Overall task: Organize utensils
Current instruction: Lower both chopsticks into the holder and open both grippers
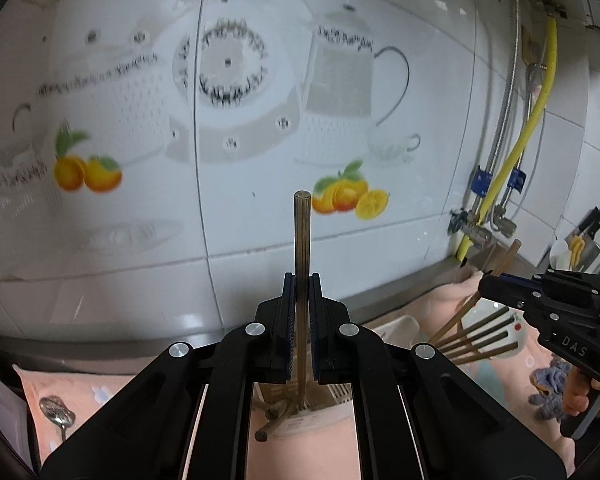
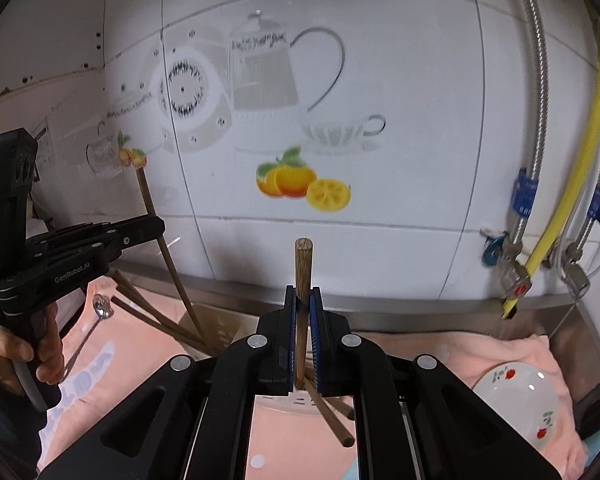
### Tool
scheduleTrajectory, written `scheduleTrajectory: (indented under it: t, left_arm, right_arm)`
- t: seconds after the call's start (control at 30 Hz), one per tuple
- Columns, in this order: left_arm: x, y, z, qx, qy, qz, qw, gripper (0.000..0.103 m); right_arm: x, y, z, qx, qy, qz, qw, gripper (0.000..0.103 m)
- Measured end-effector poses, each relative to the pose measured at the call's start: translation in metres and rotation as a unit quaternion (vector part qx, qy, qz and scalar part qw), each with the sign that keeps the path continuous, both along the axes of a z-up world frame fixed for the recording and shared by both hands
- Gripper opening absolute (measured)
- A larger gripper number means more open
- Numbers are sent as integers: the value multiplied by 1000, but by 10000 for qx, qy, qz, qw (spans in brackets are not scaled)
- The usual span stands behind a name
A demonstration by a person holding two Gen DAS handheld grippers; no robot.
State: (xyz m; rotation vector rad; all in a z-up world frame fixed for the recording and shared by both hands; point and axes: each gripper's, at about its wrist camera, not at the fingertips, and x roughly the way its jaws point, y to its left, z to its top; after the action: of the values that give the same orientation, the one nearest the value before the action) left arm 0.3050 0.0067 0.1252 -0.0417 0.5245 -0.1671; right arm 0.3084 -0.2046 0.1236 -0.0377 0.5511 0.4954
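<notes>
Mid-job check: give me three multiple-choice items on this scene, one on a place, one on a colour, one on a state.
1. Where does the spoon lie?
A. in the bowl
B. on the pink cloth
C. in the holder

2. What colour is the thick hose on the wall?
A. yellow
B. red
C. black

3. How does the chopstick in the left tongs stand?
A. flat
B. upright
C. dropped

B: it rests on the pink cloth.
A: it is plainly yellow beside the steel pipes.
B: it rises straight up between the shut fingers.
</notes>
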Motion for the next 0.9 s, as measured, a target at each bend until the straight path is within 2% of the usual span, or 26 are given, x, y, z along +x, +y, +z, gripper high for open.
scheduleTrajectory:
  t: [0.37,0.63,0.7,0.73,0.77,0.8,0.9]
  left_arm:
    - [-3,-2,-21,-9,277,-78,9996,6]
    - [-9,0,-25,33,317,-32,9995,8]
    - [-12,2,-24,28,310,-18,9995,9]
    - [-13,2,-24,25,306,-12,9995,15]
    - [-15,3,-23,24,293,4,9996,25]
    - [-17,4,-22,34,264,41,9996,28]
    - [-22,5,-19,22,239,70,9997,30]
  right_arm:
    - [2,4,-24,-42,254,53,9997,7]
    - [-3,6,-22,-54,223,48,9997,9]
    - [-5,6,-20,-64,195,37,9998,16]
    - [-7,6,-20,-71,175,28,9998,18]
    - [-8,5,-19,-74,158,21,9998,20]
    - [-10,5,-18,-72,148,14,9999,21]
    - [-15,4,-16,-67,107,1,9999,25]
